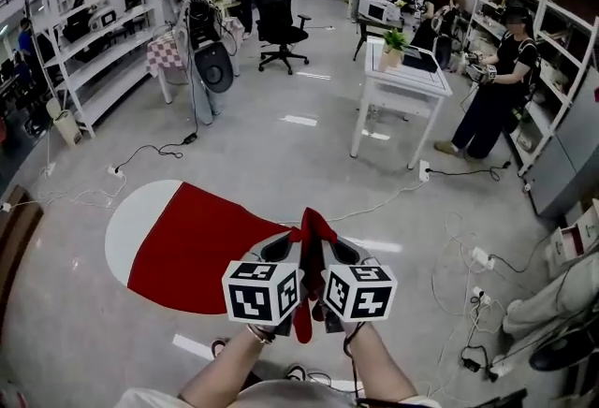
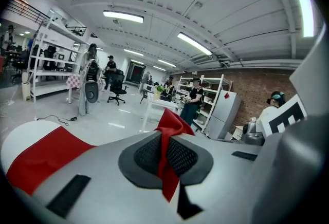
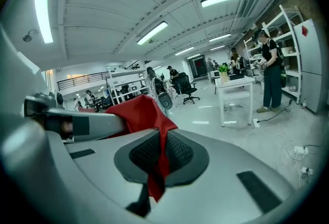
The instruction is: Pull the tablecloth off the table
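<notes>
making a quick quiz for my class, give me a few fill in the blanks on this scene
The jaws of the left gripper and the right gripper are each shut on the ____.
Its colour is ____.
The uncovered part of the table is ____.
Missing words: tablecloth; red; white.

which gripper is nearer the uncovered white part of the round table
Left. The left gripper is on the side toward the round table's bare white rim; the right gripper sits beyond it, farther off.
</notes>
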Available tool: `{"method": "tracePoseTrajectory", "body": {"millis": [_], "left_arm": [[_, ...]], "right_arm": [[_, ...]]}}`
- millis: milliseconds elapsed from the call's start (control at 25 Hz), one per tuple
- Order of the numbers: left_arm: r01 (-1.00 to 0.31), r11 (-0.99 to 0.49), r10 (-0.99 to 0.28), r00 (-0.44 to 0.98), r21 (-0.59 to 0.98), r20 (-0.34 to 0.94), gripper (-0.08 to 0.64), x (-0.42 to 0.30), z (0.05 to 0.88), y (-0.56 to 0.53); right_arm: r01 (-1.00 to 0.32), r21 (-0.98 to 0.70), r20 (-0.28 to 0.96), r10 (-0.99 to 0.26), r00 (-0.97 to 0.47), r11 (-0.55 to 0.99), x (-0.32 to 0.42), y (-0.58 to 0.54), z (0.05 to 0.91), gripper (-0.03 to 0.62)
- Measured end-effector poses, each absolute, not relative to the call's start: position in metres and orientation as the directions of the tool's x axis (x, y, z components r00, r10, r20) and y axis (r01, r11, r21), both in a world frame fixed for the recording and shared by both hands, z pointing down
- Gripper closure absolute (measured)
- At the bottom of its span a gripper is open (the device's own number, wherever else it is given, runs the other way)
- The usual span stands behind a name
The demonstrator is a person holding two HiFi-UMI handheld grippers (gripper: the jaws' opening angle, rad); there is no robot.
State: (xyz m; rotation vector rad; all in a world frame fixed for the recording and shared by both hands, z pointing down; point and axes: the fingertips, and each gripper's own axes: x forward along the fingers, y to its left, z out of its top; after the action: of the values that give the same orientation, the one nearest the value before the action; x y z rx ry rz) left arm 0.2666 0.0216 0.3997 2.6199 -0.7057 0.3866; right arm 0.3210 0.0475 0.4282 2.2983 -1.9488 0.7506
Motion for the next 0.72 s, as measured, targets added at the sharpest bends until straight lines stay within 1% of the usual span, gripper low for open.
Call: {"method": "tracePoseTrajectory", "body": {"millis": [360, 560, 720], "left_arm": [[-0.373, -0.874, -0.265, 0.904, 0.312, 0.337, 0.544, 0.319, 0.392, 0.050], [-0.339, -0.879, -0.230, 0.917, 0.335, 0.326, 0.544, 0.332, 0.389, 0.038], [-0.328, -0.887, -0.227, 0.923, 0.325, 0.312, 0.545, 0.332, 0.387, 0.020]], "right_arm": [[-0.885, -0.274, 0.364, -0.893, 0.266, -0.375, 0.373, 0.090, 0.417, 0.565], [-0.875, -0.244, 0.373, -0.873, 0.314, -0.419, 0.385, 0.090, 0.411, 0.565], [-0.870, -0.223, 0.366, -0.865, 0.342, -0.439, 0.390, 0.078, 0.404, 0.565]]}}
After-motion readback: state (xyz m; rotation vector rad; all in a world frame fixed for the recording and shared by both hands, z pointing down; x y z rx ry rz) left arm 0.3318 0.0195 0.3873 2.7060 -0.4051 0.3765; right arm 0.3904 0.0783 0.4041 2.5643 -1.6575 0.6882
